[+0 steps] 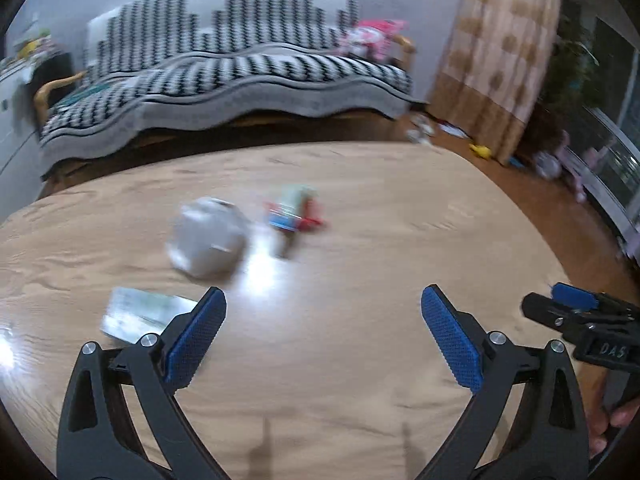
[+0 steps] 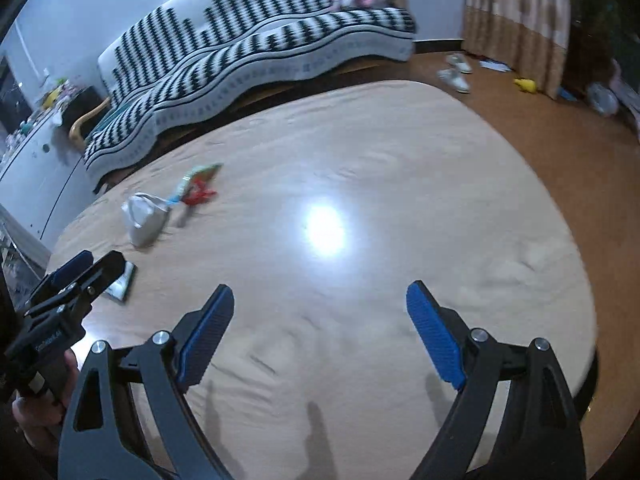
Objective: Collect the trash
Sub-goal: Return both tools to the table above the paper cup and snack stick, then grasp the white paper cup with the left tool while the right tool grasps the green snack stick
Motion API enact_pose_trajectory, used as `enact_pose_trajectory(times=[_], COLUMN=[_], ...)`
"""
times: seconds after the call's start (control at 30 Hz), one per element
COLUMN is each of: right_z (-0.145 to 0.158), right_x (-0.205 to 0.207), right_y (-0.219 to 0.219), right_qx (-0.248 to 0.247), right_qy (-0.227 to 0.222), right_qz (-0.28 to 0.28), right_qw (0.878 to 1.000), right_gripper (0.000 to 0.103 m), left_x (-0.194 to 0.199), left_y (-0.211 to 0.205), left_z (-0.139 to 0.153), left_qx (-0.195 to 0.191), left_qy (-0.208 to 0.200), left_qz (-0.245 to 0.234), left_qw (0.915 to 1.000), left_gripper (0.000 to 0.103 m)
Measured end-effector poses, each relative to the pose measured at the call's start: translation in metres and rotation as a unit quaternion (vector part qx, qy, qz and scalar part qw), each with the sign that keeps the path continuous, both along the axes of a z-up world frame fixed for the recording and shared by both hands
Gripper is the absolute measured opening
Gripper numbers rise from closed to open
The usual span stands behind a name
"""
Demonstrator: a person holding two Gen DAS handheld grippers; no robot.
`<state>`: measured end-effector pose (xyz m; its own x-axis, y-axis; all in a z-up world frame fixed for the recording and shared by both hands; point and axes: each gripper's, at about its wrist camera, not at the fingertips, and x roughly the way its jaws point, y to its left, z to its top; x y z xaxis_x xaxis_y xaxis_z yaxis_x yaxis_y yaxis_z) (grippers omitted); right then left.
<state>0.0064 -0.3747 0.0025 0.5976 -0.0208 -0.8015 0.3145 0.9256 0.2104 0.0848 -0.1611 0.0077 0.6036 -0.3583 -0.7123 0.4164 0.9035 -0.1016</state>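
On the light wooden table [image 1: 360, 208] lie a small grey-white bag [image 1: 208, 236], a red, blue and green wrapper [image 1: 296, 212] to its right, and a flat silvery packet [image 1: 140, 312] nearer me. My left gripper [image 1: 322, 300] is open and empty above the table, the packet just beside its left finger. My right gripper [image 2: 320, 300] is open and empty over bare table [image 2: 400, 160]. In the right wrist view the bag [image 2: 144, 220], the wrapper [image 2: 196, 186] and the packet [image 2: 120, 284] lie to the left, the packet partly behind the left gripper [image 2: 86, 264]. The right gripper shows at the right edge of the left wrist view [image 1: 560, 300].
A sofa with a black-and-white patterned cover [image 1: 224, 72] stands behind the table. A curtain [image 1: 500, 48] hangs at the right. Shoes [image 2: 454, 72] and small items lie on the wooden floor [image 2: 560, 128]. A white cabinet [image 2: 36, 176] stands at the left.
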Motion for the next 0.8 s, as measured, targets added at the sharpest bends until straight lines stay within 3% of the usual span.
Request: enact_pose_trajectory(times=[0.23,0.5,0.63,0.8], right_z=[0.008,-0.019,-0.038,-0.053], right_x=[0.109,0.225,0.255,0.268], right_y=[0.06,0.092,0.091,0.095], right_qx=[-0.012,0.002,0.02,0.042], right_qy=[0.005,0.055,0.079,0.096], right_qz=[0.053,0.079,0.075,0.084], right_qw=[0.999,0.995,0.994,0.991], right_gripper=[0.085,0.085,0.065,0.052], left_x=[0.083,0.133,0.137,0.145], left_y=[0.052,0.052,0.047,0.038], left_z=[-0.018,-0.044,-0.053,-0.057], left_qx=[0.006,0.021,0.028,0.042], left_qy=[0.03,0.062,0.065,0.063], left_qz=[0.037,0.049,0.042,0.042], left_qw=[0.9988,0.9967,0.9966,0.9962], left_gripper=[0.096,0.096,0.095,0.095])
